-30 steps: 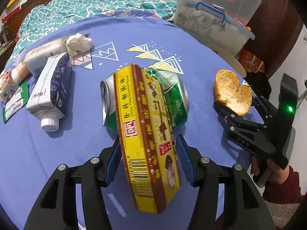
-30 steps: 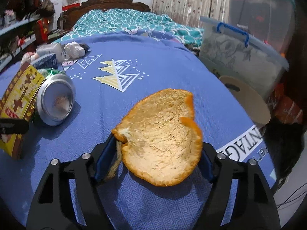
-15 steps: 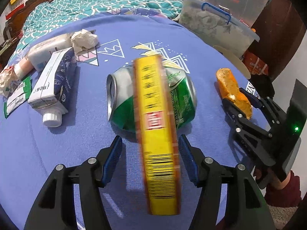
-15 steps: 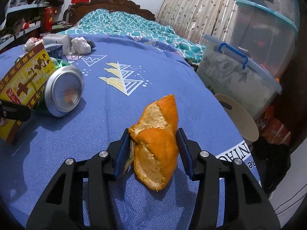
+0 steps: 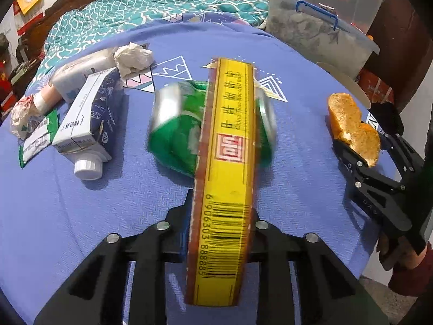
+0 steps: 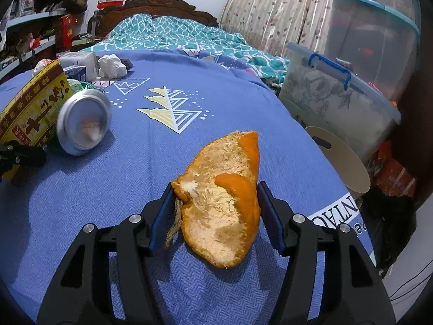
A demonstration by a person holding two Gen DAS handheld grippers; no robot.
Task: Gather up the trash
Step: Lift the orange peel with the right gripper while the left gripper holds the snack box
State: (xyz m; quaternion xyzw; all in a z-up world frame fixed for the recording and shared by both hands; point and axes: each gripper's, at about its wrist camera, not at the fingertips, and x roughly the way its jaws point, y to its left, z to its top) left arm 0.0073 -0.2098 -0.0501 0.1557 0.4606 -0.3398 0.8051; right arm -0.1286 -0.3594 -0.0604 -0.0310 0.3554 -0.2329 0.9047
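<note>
Left wrist view: the left claw has just been closing and now pinches the yellow carton edge-on between its pads, barcode end nearest the camera. One green drink can, blurred, lies on its side on the blue cloth-covered worktop directly behind the carton. To the left of the can lie one white-and-navy drink carton with a white screw cap, one crumpled tissue, one green-and-white wrapper, and a pale bottle lying down.

To the right of the can, the right claw has just been opening a little; one piece of orange peel sits between its blue pads, both of which touch the peel's edges. A hand in a dark red sleeve holds that tool.

Beyond the worktop's far right edge stand two clear plastic storage bins: one lidded with a blue handle, one taller with a teal rim. Their contents cannot be made out.
</note>
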